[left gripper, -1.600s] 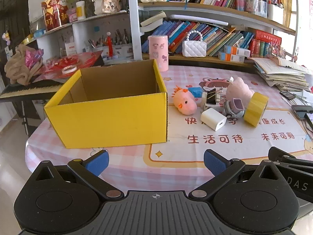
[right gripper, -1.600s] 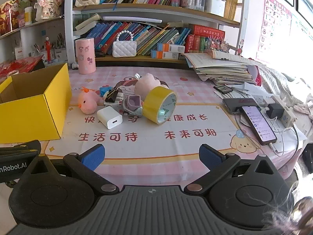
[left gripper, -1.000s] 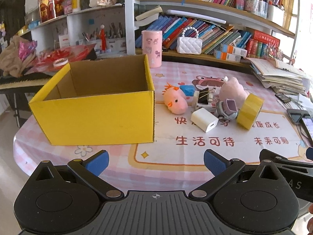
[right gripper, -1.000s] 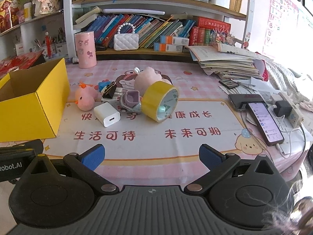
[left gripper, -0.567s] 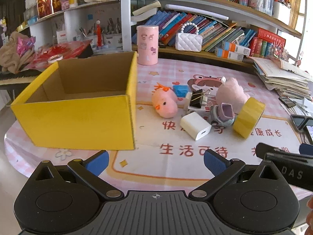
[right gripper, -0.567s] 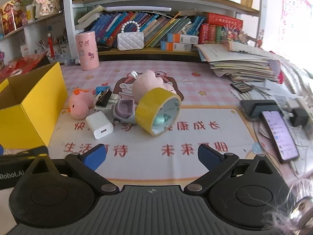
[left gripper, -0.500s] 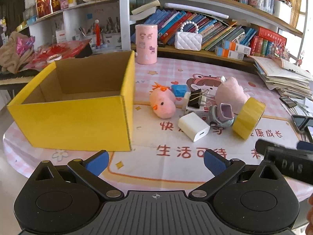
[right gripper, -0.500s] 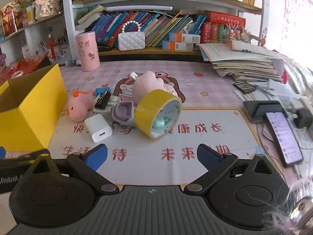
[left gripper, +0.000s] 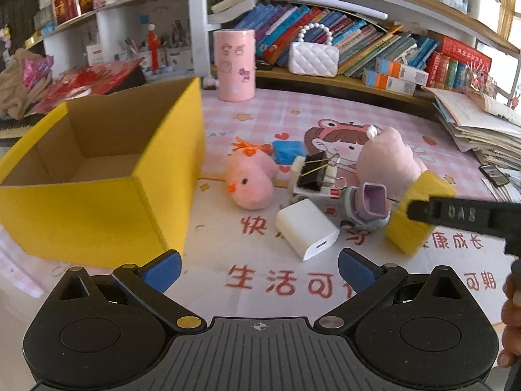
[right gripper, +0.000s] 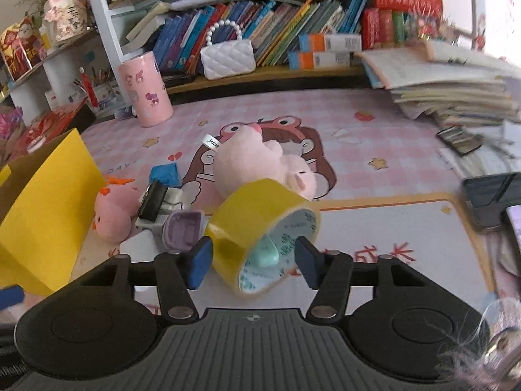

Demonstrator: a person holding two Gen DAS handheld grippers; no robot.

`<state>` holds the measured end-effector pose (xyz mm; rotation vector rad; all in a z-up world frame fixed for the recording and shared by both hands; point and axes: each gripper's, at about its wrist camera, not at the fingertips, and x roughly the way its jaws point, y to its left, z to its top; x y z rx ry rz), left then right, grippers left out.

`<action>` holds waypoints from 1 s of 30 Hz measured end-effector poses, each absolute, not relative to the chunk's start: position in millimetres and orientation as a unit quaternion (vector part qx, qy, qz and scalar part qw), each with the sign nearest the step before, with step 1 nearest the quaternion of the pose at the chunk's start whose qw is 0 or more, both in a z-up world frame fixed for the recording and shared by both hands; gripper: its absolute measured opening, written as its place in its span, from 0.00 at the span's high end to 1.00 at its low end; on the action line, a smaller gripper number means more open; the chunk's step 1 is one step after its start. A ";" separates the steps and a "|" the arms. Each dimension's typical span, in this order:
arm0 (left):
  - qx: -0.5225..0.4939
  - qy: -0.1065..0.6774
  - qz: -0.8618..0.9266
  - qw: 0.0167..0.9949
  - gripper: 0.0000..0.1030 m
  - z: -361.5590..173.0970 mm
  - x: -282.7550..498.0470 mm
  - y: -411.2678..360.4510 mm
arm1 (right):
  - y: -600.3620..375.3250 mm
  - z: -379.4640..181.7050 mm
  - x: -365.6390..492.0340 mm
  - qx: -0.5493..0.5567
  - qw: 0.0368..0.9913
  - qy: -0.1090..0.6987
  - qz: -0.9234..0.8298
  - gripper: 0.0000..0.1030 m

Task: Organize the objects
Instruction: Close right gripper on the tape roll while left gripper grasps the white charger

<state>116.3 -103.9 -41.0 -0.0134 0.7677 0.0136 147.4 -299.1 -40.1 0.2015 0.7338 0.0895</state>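
One yellow tape roll [right gripper: 260, 224] between the right gripper [right gripper: 254, 262] fingers, two pink plush toys [left gripper: 250, 181] behind.

The right claw [right gripper: 254, 262] sits low with its jaws spread, one blue pad on each side of the yellow tape roll [right gripper: 260, 228], neither clearly pressing it. The left claw [left gripper: 259, 268] hangs wide open, near the roll, holding nothing.

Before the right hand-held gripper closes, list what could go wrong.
1. The yellow roll of tape stands tilted on edge between the open right hand-held gripper pads; it may roll or slip out.
2. The purple-grey plastic toy sits beside the left pad and could get nudged.
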 end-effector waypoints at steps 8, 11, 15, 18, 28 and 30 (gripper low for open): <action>0.011 0.370 -0.022 0.929 0.09 -57.0 154.2 -131.9 | -313.2 -35.1 167.9 0.153 0.919 0.347 0.109 0.82; 0.029 0.379 -0.026 0.924 0.14 -68.0 167.7 -142.8 | -320.6 -33.1 169.3 0.162 0.916 0.350 0.106 0.84; 0.041 0.394 -0.024 0.918 0.20 -80.7 182.7 -151.6 | -330.0 -34.5 174.9 0.183 0.909 0.357 0.113 0.84; 0.043 0.407 -0.021 0.912 0.28 -89.1 189.8 -154.4 | -327.7 -34.2 180.3 0.177 0.908 0.362 0.117 0.82; 0.003 0.396 -0.008 0.918 0.41 -75.2 172.9 -134.6 | -318.8 -43.7 200.4 0.164 0.899 0.395 0.098 0.87; -0.006 0.387 -0.015 0.922 0.41 -65.6 164.0 -131.2 | -320.6 -41.1 196.6 0.160 0.899 0.397 0.095 0.92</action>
